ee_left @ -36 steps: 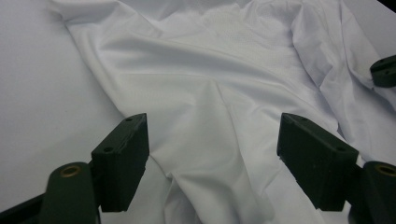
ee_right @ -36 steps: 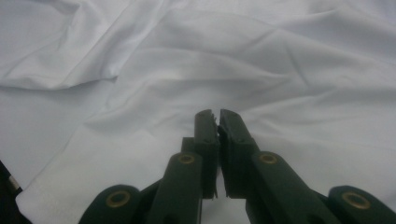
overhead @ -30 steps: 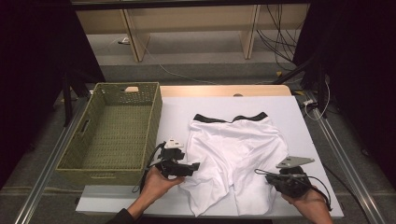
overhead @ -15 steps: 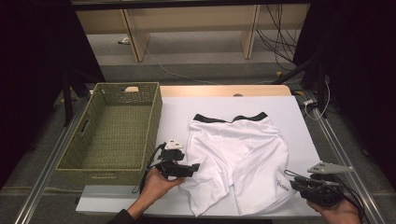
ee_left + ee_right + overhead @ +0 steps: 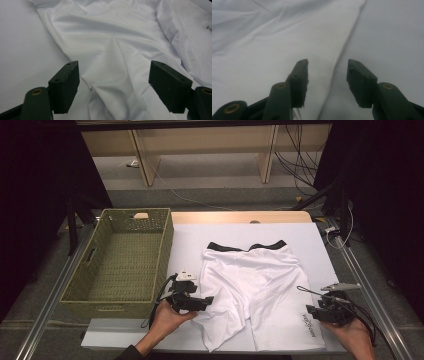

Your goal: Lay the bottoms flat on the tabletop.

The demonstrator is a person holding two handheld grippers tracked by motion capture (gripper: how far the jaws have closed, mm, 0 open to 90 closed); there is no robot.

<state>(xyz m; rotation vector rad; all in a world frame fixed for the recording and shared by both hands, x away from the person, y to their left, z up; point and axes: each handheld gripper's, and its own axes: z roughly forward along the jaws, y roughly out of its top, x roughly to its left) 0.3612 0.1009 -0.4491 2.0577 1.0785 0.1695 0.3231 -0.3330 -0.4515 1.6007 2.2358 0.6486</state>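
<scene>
High view has the left gripper [image 5: 207, 299] spread wide over the shorts' [image 5: 255, 290] near left leg, and the right gripper [image 5: 311, 310] partly open at the right leg's outer edge. Shorts lie flat on the white table [image 5: 190, 240], basket [image 5: 122, 262] beside them on the left.

Smooth white cloth shorts [image 5: 255, 290], woven basket [image 5: 122, 262]

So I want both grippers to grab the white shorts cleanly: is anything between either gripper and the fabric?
Nothing visible. The left gripper is open over a wrinkled leg of the shorts; the right gripper is open, straddling the other leg's outer edge.
</scene>
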